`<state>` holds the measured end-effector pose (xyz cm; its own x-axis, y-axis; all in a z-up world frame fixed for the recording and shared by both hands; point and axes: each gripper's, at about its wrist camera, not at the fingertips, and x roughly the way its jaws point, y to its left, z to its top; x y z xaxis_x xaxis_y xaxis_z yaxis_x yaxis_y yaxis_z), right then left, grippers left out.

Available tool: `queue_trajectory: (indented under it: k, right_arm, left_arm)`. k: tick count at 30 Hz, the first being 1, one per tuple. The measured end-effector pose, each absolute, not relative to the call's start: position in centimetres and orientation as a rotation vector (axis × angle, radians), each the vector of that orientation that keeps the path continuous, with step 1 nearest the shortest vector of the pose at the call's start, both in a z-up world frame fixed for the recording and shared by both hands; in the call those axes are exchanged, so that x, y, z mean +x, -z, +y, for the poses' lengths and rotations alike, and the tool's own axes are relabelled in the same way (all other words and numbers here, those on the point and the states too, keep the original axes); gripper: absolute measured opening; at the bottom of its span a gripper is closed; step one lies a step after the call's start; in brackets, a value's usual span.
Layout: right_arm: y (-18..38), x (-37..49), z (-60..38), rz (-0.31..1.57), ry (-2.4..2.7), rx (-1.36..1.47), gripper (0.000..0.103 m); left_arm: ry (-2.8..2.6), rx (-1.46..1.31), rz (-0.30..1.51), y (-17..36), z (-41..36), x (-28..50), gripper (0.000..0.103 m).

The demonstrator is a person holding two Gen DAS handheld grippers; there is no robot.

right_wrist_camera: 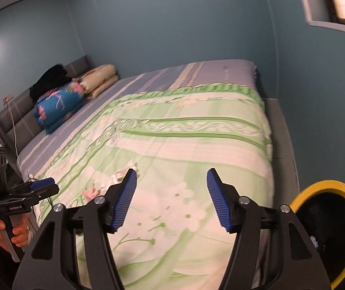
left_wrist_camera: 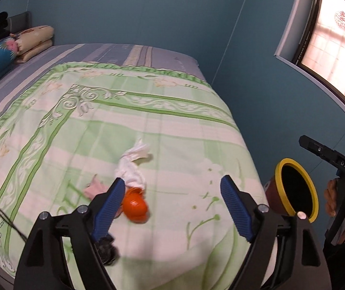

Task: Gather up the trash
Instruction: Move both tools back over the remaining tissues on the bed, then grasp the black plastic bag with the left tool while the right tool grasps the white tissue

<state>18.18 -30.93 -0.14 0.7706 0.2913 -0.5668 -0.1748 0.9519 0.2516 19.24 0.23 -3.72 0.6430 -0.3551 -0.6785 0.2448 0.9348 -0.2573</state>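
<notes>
Trash lies on the green flowered quilt [left_wrist_camera: 162, 125]: a crumpled white tissue [left_wrist_camera: 133, 166], an orange rounded piece [left_wrist_camera: 135, 206], a pink scrap [left_wrist_camera: 93, 188] and a dark, blurred lump [left_wrist_camera: 107, 249] at the near edge. My left gripper [left_wrist_camera: 172, 180] hovers over the quilt, open and empty, its left pad just in front of the orange piece. In the right wrist view my right gripper [right_wrist_camera: 171, 171] is open and empty above the quilt, with the tissue [right_wrist_camera: 121, 175] and pink scrap [right_wrist_camera: 90, 192] to its left. A yellow-rimmed bin [left_wrist_camera: 296, 188] [right_wrist_camera: 327, 186] stands beside the bed's right corner.
Folded blankets [right_wrist_camera: 58, 106] and pillows [right_wrist_camera: 100, 77] are stacked at the headboard. Blue walls close in the far side and the right side, where there is also a window [left_wrist_camera: 332, 55]. A hand [right_wrist_camera: 17, 232] grips the left tool's handle. A dark cable [left_wrist_camera: 0, 215] crosses the bed's left edge.
</notes>
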Motion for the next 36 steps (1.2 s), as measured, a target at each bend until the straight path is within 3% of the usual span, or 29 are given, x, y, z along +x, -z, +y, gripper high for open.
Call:
queue_trajectory:
  k: [6,16,36]
  right_arm:
    - [1.2,20.1,-25.8,0.694,-0.329,0.144,0.066]
    - [4.0,23.2,-20.3,0.783,-0.408,0.129,0.072]
    - [10.8,29.0,-11.3,0.953,-0.485,0.052,0.072]
  left_arm:
    - [0.29,-0.174,0.797,4.7,4.1,17.5,0.087]
    - [0.256,-0.187,0.847,8.4,7.7,16.0,0.089]
    - [0.26,-0.242,0.938,15.1,9.7,17.3,0.089]
